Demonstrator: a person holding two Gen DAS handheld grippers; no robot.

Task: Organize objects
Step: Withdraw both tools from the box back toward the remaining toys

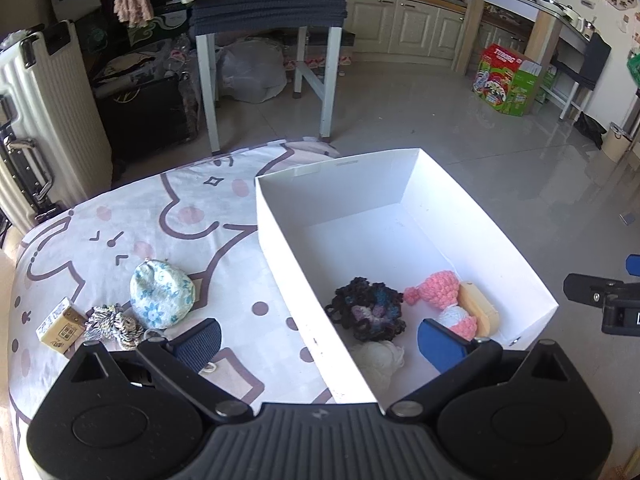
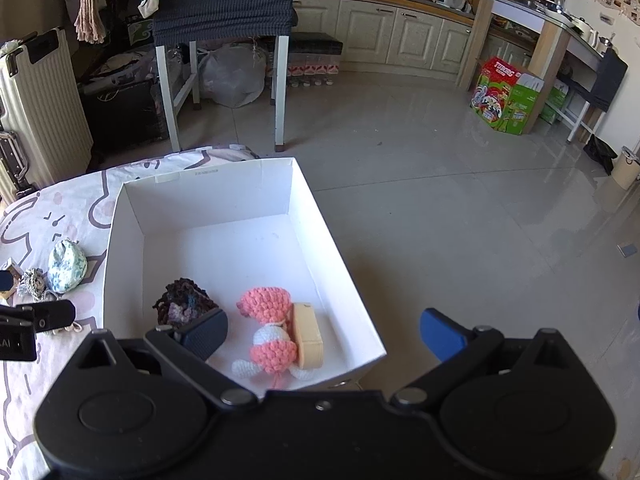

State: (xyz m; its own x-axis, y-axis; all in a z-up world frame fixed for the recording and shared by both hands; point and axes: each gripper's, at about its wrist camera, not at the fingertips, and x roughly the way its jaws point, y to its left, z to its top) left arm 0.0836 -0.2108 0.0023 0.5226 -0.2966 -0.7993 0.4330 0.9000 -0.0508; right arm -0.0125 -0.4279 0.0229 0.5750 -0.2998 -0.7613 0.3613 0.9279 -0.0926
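while the right gripper (image 2: 322, 334) jaws gape empty, the crochet doll (image 2: 269, 332) lies in the white box (image 2: 336, 256) beneath them.

Bright daylight, glossy floor (image 2: 460, 200) glare, fisheye-curved dark corners.

White box (image 1: 472, 216), plain inside and out. In it, a crocheted doll (image 2: 272, 332) in pink and white, a pale tan wooden block (image 2: 307, 336) just beside it, a dark yarn bundle (image 1: 366, 312) in black with blue and purple flecks, and a cream-white yarn ball (image 1: 380, 358). On the bench, a cloth (image 1: 120, 240) in pale pink-white, printed with brown cartoon outlines, pink cheeks and brown dots. A pouch (image 1: 162, 294), white with light blue flowers. A grey-and-white twisted yarn knot (image 1: 114, 324). A small tan and white carton (image 1: 60, 328). Left gripper (image 1: 316, 344) is black, pads blue; right gripper (image 2: 324, 334) the same colours.
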